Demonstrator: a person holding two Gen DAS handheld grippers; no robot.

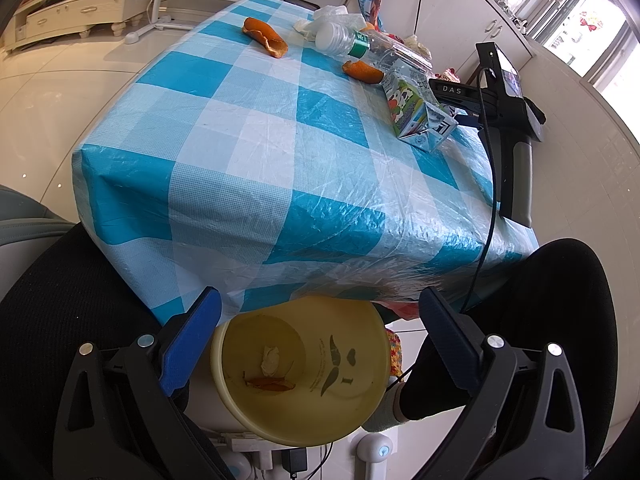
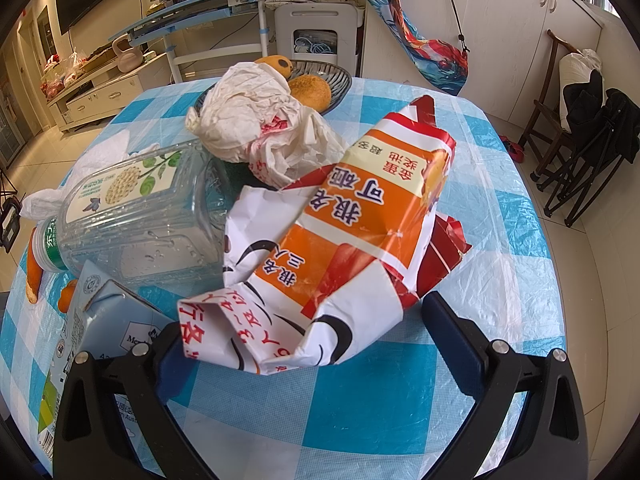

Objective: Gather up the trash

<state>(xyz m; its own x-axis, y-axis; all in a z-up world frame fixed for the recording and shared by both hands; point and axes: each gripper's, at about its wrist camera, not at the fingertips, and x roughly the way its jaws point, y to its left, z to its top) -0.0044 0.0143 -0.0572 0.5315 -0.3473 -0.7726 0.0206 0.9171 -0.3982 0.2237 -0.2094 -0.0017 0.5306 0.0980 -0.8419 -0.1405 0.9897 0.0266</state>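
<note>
- Yellow plastic bin (image 1: 304, 368) sits at bottom centre of the left wrist view, below the table edge, mouth tilted toward the camera; a crumpled paper scrap (image 1: 271, 359) and a strip of orange peel (image 1: 270, 384) lie inside it.
- Left gripper (image 1: 320, 344) hangs over the bin mouth, jaws spread wide with nothing between them; blue pads (image 1: 192, 344) flank the bin rim.
- Blue-and-white checked plastic tablecloth (image 1: 256, 152) covers the table and fills the middle of the left view.
- Upper part of the left view: two orange peel pieces (image 1: 265, 37) and (image 1: 362, 71) lie on the cloth, apart from each other; a clear plastic bottle (image 1: 352, 42) lies on its side near them.
- Milk carton (image 1: 420, 114) lies at the right of the left view, just beside the right gripper's body (image 1: 508, 92).
- Right wrist view: right gripper (image 2: 320, 344) is low over the cloth, jaws spread; the near end of a crumpled orange-red-white snack wrapper (image 2: 352, 232) lies between the fingers. Contact with the pads cannot be judged.
- Clear bottle with flower label (image 2: 140, 216) lies on its side at left of the wrapper, touching it.
- Crumpled white plastic bag (image 2: 256, 124) sits behind the wrapper, in front of a striped bowl (image 2: 340, 76) holding round fruit.
- Carton corner (image 2: 108, 320) shows at lower left.
- Black-trousered legs (image 1: 560, 320) of the person frame the bin.
</note>
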